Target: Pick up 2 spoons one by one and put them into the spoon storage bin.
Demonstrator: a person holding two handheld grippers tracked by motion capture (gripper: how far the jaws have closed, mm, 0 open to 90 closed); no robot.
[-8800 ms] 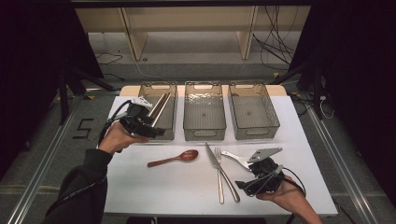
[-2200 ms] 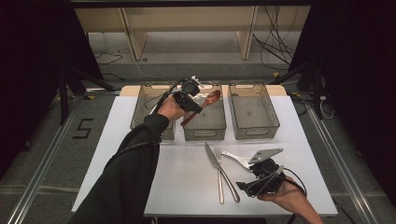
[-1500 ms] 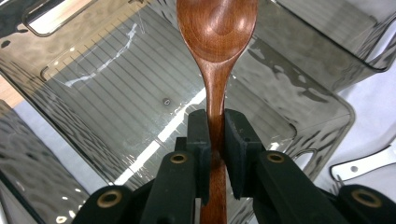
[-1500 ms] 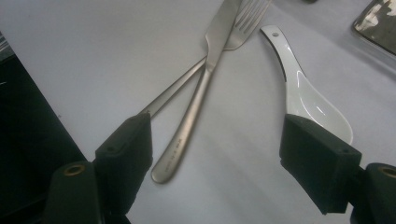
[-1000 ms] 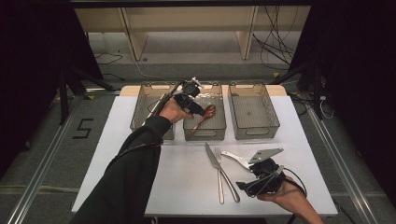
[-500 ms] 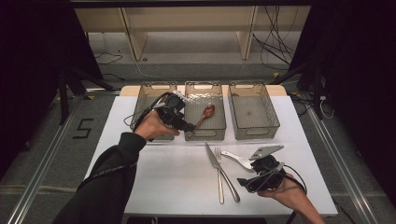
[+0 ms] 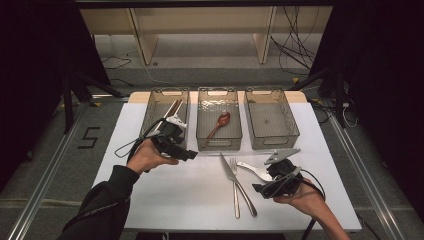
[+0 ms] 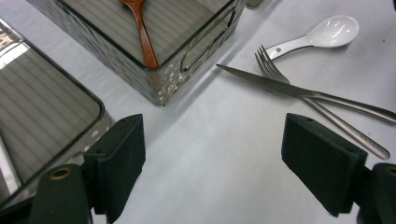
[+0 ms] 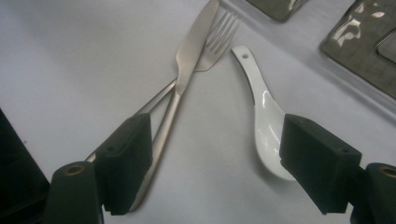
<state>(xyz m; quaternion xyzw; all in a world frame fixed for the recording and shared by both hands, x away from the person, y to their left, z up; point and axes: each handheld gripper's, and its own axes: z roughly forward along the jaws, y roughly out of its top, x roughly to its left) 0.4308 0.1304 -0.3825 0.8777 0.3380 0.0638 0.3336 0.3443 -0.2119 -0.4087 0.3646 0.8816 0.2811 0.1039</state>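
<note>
The left tool (image 7: 192, 156) hovers over bare desk (image 7: 165, 190) just off the middle bin (image 7: 218, 143), at nine o'clock from the knife (image 7: 237, 182); its jaws, just opening, stand wide and empty. The wooden spoon (image 7: 219, 123) lies inside that bin. The right tool (image 7: 257, 189), open, rests low at five o'clock.

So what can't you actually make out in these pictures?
- White spoon: in the high view the right gripper covers its bowl.
- Wooden spoon: in the left gripper view the top edge cuts off its bowl.
- Left tray: the sticks inside are too small in the high view to identify, and the left gripper overlaps its near end.
- Knife and fork: in the right gripper view a jaw hides their handle ends.
</note>
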